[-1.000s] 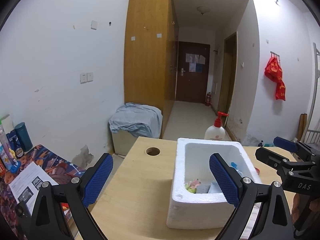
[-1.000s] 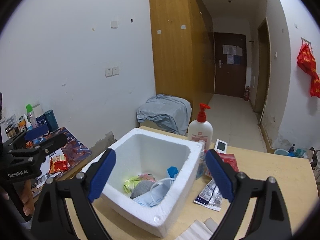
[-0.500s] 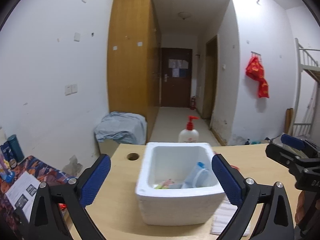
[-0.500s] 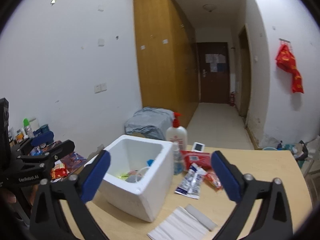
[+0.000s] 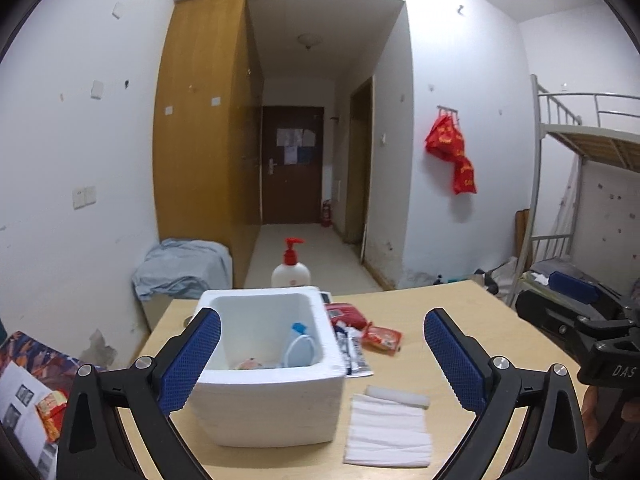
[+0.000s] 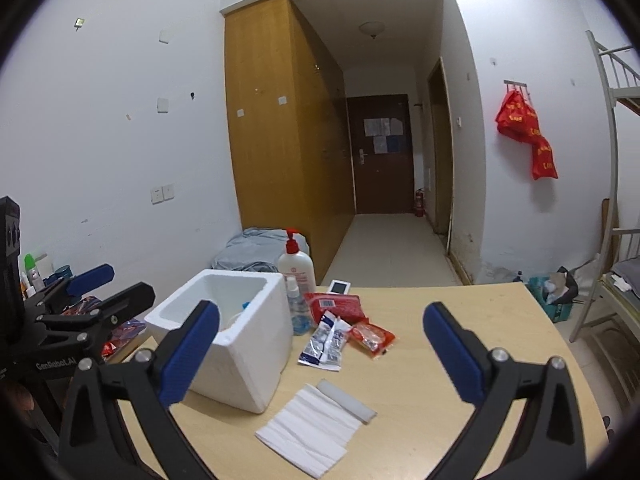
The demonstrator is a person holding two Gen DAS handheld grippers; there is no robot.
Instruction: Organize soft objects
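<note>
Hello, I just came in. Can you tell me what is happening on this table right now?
A person holds two grippers above a wooden table, sorting soft items into a white foam box. The left gripper and the right gripper are both open and hold nothing. The box already contains a few items. A folded white cloth, a blue-white packet and red packets lie on the table beside the box, not yet picked up.

Dormitory room: white metal bunk bed frame [image 5: 576,128], tall wooden wardrobe [image 5: 200,120], dark brown entrance door [image 5: 292,164] beyond narrow corridor.
</note>
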